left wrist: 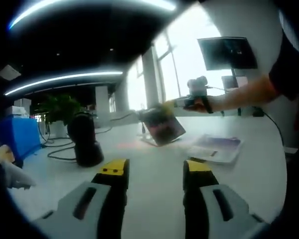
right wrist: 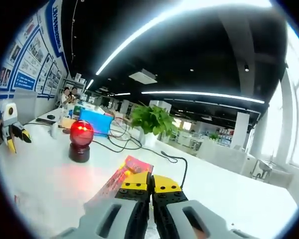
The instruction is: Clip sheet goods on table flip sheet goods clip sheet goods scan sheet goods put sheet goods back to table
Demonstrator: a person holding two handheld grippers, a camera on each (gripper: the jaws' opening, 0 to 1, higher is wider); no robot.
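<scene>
Two tongs: both on record, one carried in each of the person's hands.
Left tongs [left wrist: 155,172]: jaws parted with a clear gap, nothing between them; held low over the white surface [left wrist: 154,159].
Right tongs [right wrist: 149,183]: jaws closed together, gripping the edge of the sheet goods [right wrist: 120,180]; in the left gripper view these tongs [left wrist: 175,103] enter from the right, at the end of an outstretched arm.
Sheet goods, left gripper view: dark glossy packet [left wrist: 163,124] with reddish print, tilted, raised off the surface.
Sheet goods, right gripper view: red and yellow packet, extending forward and left from the closed jaws.
Scanner: dark rounded unit [left wrist: 85,139] standing on the surface left of the packet; in the right gripper view it [right wrist: 81,141] glows red, well apart from the packet.
Second packet [left wrist: 215,148]: pale, lying flat on the surface, right of the held one.
Cables [right wrist: 134,142]: black, trailing across the surface behind the scanner.
Plant [right wrist: 153,121]: green, leafy, at the far side of the surface.
Blue box [right wrist: 95,122]: beyond the scanner.
</scene>
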